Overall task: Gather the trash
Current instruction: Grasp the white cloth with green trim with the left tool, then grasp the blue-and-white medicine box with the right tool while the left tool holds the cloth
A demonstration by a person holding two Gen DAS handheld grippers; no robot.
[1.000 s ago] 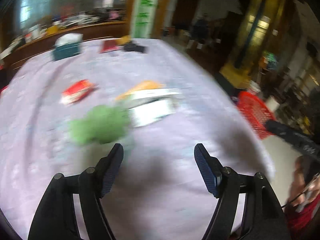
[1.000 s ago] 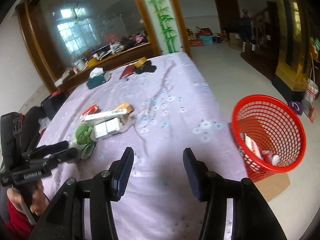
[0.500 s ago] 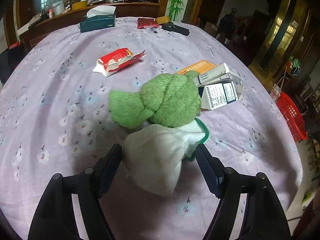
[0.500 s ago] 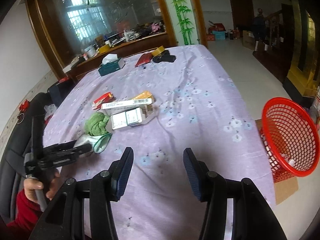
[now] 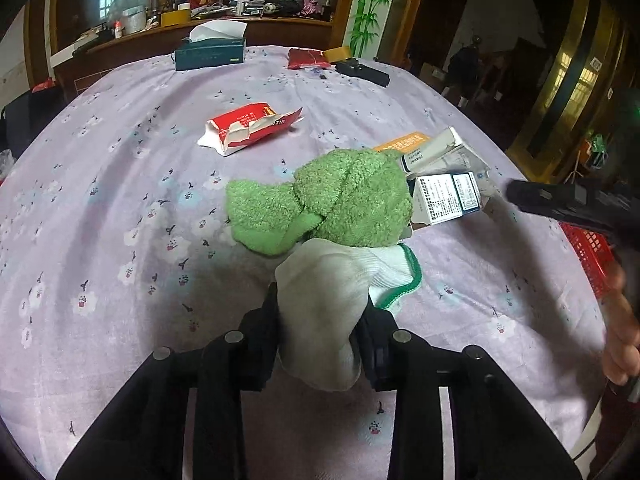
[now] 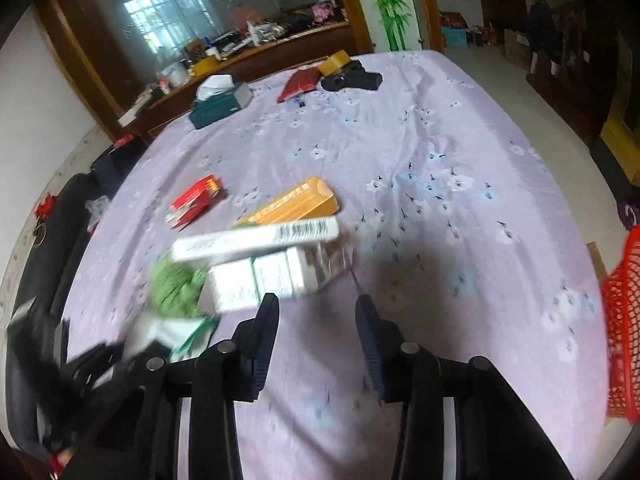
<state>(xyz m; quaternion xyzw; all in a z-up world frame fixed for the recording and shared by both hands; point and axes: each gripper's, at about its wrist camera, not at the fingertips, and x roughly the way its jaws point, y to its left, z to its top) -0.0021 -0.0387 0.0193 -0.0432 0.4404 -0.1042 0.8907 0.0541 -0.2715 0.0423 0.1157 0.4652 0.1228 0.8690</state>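
Observation:
My left gripper [image 5: 318,320] is shut on a white sock with a green cuff [image 5: 332,296] lying on the purple floral tablecloth [image 5: 120,216]. A fluffy green sock [image 5: 340,200] lies just beyond it, touching white cartons [image 5: 444,196]. A torn red carton [image 5: 248,130] lies farther back. My right gripper [image 6: 316,312] is open and empty, just in front of the white cartons [image 6: 272,268] and an orange box [image 6: 296,204]. The red mesh basket [image 6: 620,320] stands off the table's right edge.
A teal tissue box [image 5: 210,52], a red pouch [image 5: 308,58], a yellow tape roll and a black case [image 5: 362,72] sit at the table's far end. A wooden counter with clutter runs behind. A dark chair [image 6: 48,240] stands at the left.
My left gripper has closed on the white sock. My right gripper has moved left and forward toward the cartons; the basket has slid to the right edge of its view.

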